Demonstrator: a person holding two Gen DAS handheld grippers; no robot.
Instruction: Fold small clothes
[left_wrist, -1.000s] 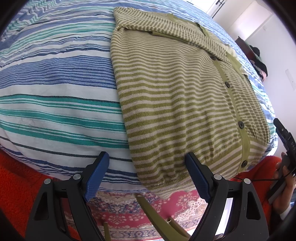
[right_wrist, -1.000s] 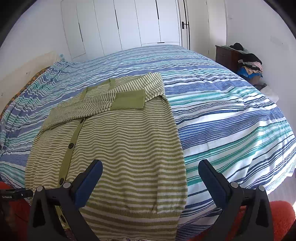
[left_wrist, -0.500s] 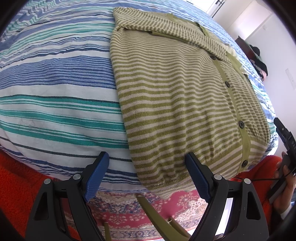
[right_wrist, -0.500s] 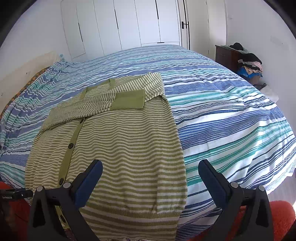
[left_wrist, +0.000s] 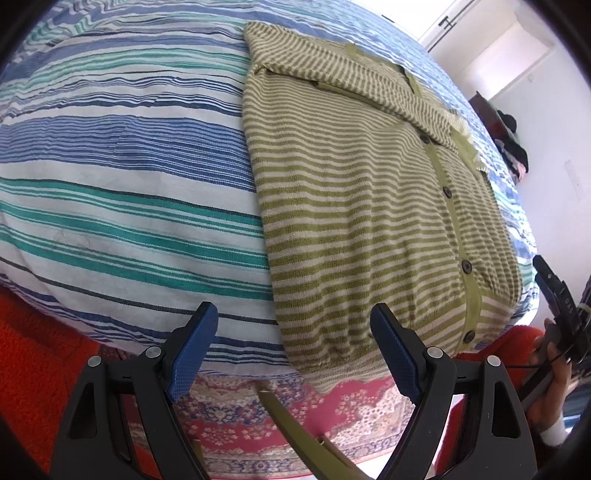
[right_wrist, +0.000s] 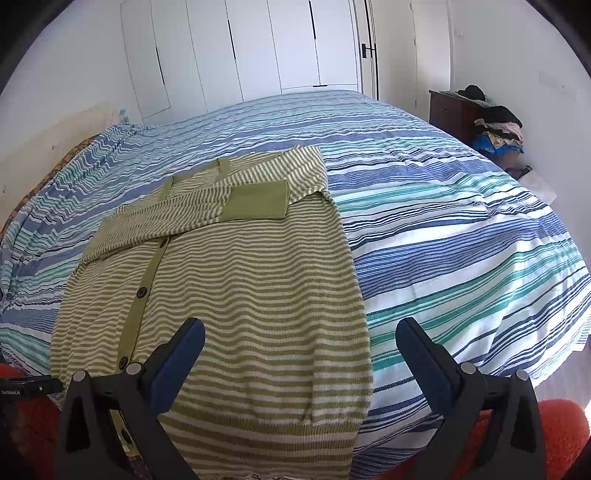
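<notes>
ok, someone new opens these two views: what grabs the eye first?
The green striped cardigan lies flat on the blue and teal striped bedspread, buttoned, both sleeves folded across the chest, its hem hanging over the near edge. The left gripper and right gripper hang open at that hem, holding nothing. Beyond the bed's far right corner, a pile of clothes sits by a dark dresser.

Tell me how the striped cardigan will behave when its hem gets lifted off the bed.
The cardigan looks like a thin knit, so it will probably sag limply. Its hem already droops over the bed edge, so it may slide. The folded sleeve lies loose and could shift.
</notes>
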